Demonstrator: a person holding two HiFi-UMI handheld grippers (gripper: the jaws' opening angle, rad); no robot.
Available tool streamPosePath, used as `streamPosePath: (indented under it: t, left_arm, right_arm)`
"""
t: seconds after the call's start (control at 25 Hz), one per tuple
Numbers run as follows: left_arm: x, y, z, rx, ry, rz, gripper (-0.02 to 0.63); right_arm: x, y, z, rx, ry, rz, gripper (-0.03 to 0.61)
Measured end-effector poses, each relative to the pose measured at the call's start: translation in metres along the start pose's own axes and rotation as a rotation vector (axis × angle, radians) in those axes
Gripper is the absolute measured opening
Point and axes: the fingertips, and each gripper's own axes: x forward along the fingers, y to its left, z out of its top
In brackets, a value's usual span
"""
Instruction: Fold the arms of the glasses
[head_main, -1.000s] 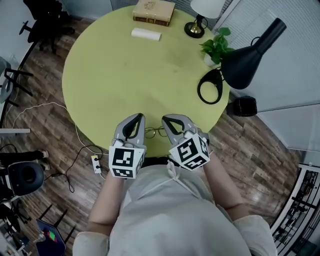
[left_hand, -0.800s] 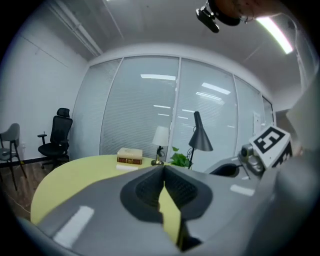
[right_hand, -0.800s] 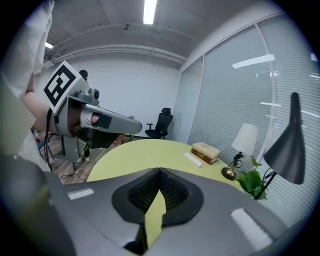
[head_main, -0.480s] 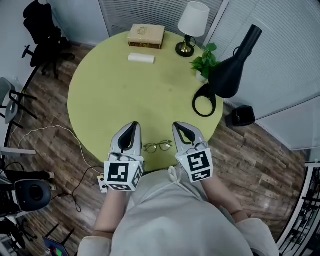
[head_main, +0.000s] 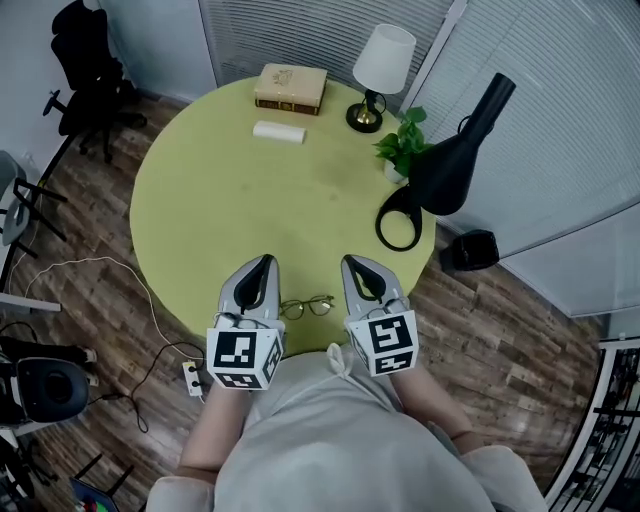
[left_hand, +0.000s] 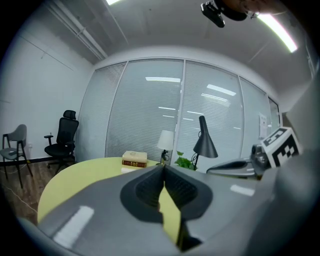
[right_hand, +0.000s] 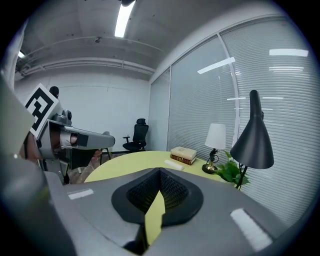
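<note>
Change: both tools have come up & apart vs a sec ago, when they sat low, right at the glasses.
L tool (head_main: 264, 262): jaws pressed together, nothing btwn them.
R tool (head_main: 351, 262): jaws pressed together too, empty.
Glasses (head_main: 306, 307): lying free on the desk (head_main: 220, 180), close to its near edge, btwn the two tools, touching neither.
Arms: none seen sticking out from the frame; prob. folded in, but too small to be sure.
Meaning: looks like the fold is done & the tools have let go, so the task is likely finished or nearly so.
</note>
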Motion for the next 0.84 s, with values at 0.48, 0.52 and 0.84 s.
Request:
streamPosePath:
  t: [0.48, 0.52, 0.84]
  left_arm:
    - [-0.009, 0.002, 0.001, -0.022, -0.002, 0.010, 0.006]
    - [-0.009, 0.002, 0.001, -0.023, -0.002, 0.011, 0.006]
    - [-0.007, -0.001, -0.003, -0.007, 0.002, 0.014, 0.006]
  right_arm:
    - [-0.002, 0.016, 0.004, 0.005, -0.020, 0.059, -0.002]
    - [-0.001, 0.015, 0.005, 0.005, -0.022, 0.056, -0.002]
    - [-0.004, 0.013, 0.005, -0.011, -0.054, 0.042, -0.002]
